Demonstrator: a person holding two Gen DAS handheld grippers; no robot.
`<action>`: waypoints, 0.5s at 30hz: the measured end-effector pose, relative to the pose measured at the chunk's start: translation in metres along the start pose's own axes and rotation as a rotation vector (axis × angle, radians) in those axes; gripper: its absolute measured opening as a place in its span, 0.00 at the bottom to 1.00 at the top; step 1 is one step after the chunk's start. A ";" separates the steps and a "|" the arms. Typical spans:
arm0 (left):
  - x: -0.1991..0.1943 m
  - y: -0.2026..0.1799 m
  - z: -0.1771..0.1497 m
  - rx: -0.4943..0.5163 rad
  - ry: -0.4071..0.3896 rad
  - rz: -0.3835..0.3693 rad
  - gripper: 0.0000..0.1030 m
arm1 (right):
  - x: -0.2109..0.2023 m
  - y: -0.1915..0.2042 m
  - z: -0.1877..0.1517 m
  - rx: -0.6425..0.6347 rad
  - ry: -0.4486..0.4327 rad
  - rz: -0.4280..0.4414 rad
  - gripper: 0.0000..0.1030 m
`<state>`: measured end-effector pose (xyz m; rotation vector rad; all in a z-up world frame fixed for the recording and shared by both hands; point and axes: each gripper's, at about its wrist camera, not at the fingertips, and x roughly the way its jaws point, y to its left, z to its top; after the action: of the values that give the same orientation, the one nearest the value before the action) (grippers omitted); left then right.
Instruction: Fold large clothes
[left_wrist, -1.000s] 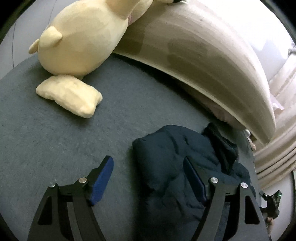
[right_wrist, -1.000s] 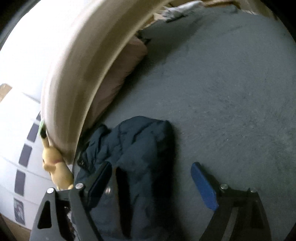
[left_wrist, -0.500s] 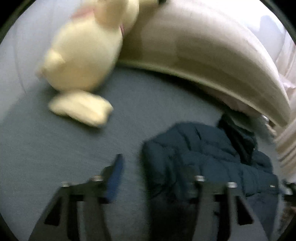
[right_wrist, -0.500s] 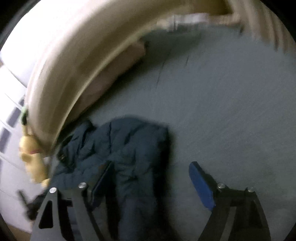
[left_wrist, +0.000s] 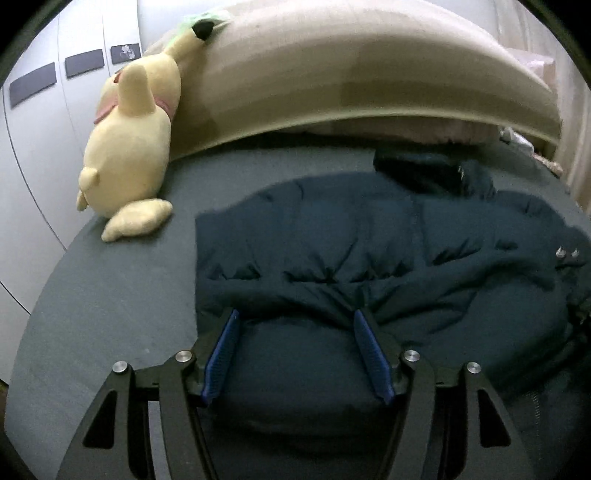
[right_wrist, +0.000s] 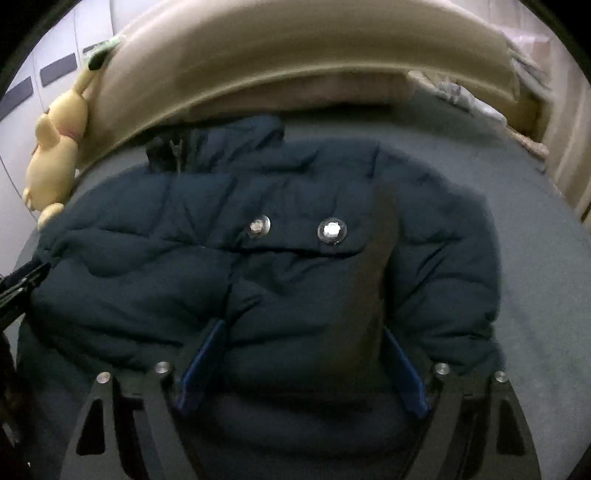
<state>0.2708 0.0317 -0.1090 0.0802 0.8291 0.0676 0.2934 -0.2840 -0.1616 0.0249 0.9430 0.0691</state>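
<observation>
A dark navy puffer jacket (left_wrist: 332, 240) lies spread on the grey bed, its collar toward the headboard. In the left wrist view my left gripper (left_wrist: 295, 315) sits at the jacket's near edge with a thick fold bulging between its blue pads (left_wrist: 221, 350). Creases run to the fingertips, and the jaws are opening slightly. In the right wrist view the jacket (right_wrist: 295, 177) shows two silver snaps (right_wrist: 332, 230). My right gripper (right_wrist: 303, 328) stands wide over the near edge, its fingers sunk into the padding on either side of a bulge.
A yellow plush toy (left_wrist: 129, 147) leans on the beige padded headboard (left_wrist: 332, 74) at the back left, also seen as plush (right_wrist: 55, 147). Grey sheet (left_wrist: 110, 295) lies bare left of the jacket and grey sheet (right_wrist: 535, 295) right of it. White cupboard doors (left_wrist: 37, 110) stand left.
Both grippers have swung round and moved onto the jacket's near edge. Earlier they hung above the bed with nothing between their fingers; now padding fills both gaps.
</observation>
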 end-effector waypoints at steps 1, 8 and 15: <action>0.002 -0.001 -0.001 0.012 -0.001 0.004 0.64 | 0.001 0.000 -0.001 -0.009 0.001 -0.010 0.84; 0.003 0.000 -0.002 0.010 0.012 0.000 0.65 | 0.007 0.001 0.007 -0.008 0.039 -0.029 0.86; -0.034 0.015 -0.004 -0.070 -0.005 -0.027 0.74 | -0.044 -0.002 0.010 0.039 -0.052 -0.026 0.87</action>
<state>0.2443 0.0435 -0.0851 0.0033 0.8224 0.0712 0.2757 -0.2890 -0.1207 0.0499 0.8924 0.0260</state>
